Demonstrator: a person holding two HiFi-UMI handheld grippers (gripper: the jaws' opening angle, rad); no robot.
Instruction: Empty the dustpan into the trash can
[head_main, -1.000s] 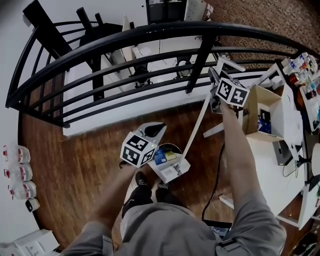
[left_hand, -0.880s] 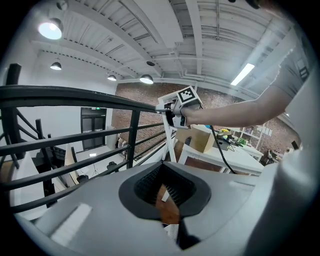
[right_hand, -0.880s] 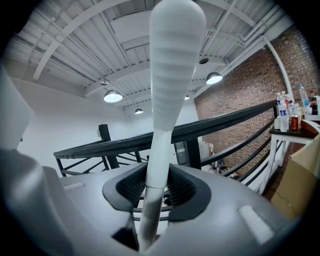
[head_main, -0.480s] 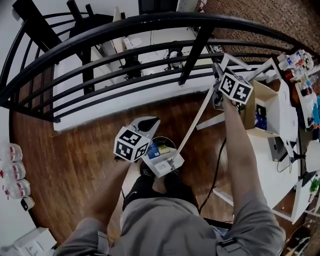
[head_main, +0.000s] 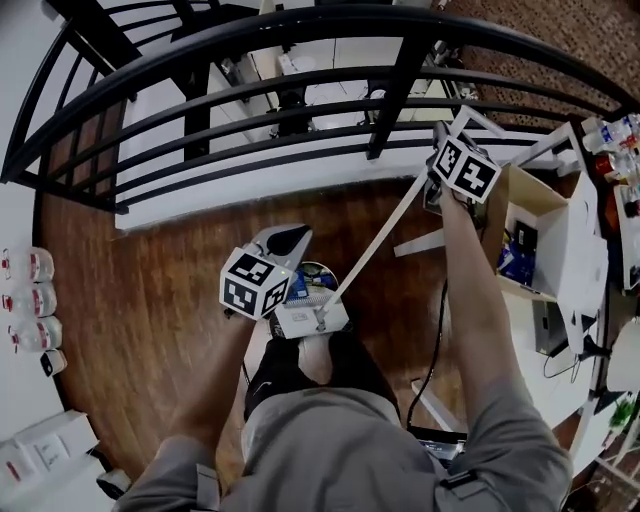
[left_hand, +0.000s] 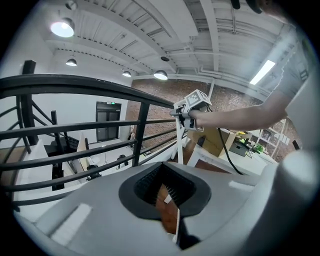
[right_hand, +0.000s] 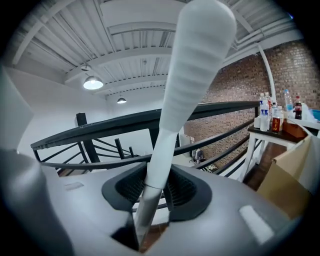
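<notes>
The right claw (right_hand: 150, 197) is clenched round the long white handle (head_main: 375, 235). The dustpan (head_main: 310, 318) hangs far below it, beside the trash can (head_main: 318, 273), where the left claw (left_hand: 171, 212) pinches a thin white edge, apparently the pan's.

floor (head_main: 150, 300): brown wood planks | trash can (head_main: 325, 272) just beside left gripper (head_main: 292, 240) | bottles (head_main: 27, 300), white boxes (head_main: 40, 460) well off its left | black cable (head_main: 435, 340), white table leg (head_main: 425, 242) near right gripper (head_main: 435, 185)
</notes>
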